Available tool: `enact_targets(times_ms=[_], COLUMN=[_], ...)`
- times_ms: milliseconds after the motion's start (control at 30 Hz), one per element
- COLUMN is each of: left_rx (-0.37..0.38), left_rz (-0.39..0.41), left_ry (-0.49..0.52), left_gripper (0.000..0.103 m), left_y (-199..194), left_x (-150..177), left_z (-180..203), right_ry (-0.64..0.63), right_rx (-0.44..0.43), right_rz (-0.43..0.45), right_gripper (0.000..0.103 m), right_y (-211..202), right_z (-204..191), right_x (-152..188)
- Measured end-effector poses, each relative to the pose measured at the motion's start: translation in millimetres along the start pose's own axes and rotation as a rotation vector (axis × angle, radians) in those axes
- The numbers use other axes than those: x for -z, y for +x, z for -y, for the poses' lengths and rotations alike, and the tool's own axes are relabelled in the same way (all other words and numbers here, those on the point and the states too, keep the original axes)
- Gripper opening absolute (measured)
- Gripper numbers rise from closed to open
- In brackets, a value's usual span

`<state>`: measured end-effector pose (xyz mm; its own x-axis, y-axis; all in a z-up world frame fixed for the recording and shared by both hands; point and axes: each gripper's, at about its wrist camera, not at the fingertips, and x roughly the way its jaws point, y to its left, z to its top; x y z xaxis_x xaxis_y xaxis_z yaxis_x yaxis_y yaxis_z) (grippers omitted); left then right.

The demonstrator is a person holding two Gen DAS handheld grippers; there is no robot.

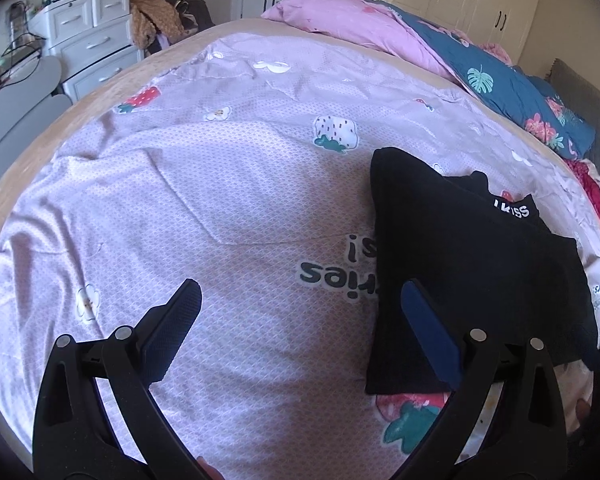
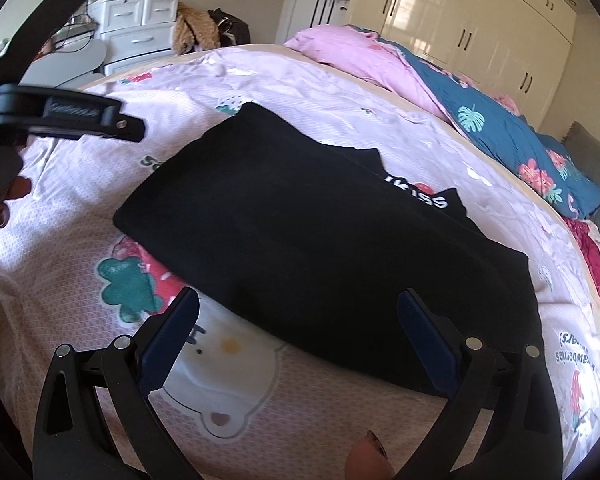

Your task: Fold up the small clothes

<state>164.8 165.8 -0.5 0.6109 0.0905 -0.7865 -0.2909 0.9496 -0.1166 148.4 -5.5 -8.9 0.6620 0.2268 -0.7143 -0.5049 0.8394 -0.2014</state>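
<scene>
A black garment (image 1: 460, 256) lies folded flat on the lilac strawberry-print bedsheet (image 1: 220, 184), with a white "KISS" waistband label (image 1: 512, 210) at its far side. My left gripper (image 1: 300, 292) hovers open to the left of it; its right finger (image 1: 428, 328) overlaps the garment's near left part, nothing held. In the right wrist view the same black garment (image 2: 320, 240) fills the middle. My right gripper (image 2: 298, 300) is open just above its near edge, empty. The left gripper (image 2: 80, 116) also shows at far left, held by a hand (image 2: 4, 208).
A pink quilt (image 1: 352, 20) and a blue floral quilt (image 1: 520, 88) are bunched along the bed's far right side. White drawers (image 1: 88, 40) and heaped clothes (image 1: 160, 20) stand beyond the bed's far left. Cream wardrobes (image 2: 480, 32) line the back wall.
</scene>
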Motion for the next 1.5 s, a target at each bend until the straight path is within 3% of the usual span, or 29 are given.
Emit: enact_targets(times_ms=[233,567,1500], left_rx=[0.044,0.015,-0.003], left_rz=[-0.021,-0.067,-0.095], left_ry=[0.023,0.068,0.075], left_gripper=[0.094,0.094,0.093], left_y=[11.1,42.4,76.6], left_x=[-5.7,-23.6,-55.8], left_z=[17.1,34.7,42.0], right_ry=[-0.051,-0.118,-0.150], right_rx=[-0.004,0.002,0.083], right_rz=[-0.009,-0.022,-0.030], right_gripper=[0.099,0.099,0.099], right_y=[10.8,28.4,82.2], right_z=[-21.5,-49.3,-48.3], right_x=[-1.6,-4.6,-39.3])
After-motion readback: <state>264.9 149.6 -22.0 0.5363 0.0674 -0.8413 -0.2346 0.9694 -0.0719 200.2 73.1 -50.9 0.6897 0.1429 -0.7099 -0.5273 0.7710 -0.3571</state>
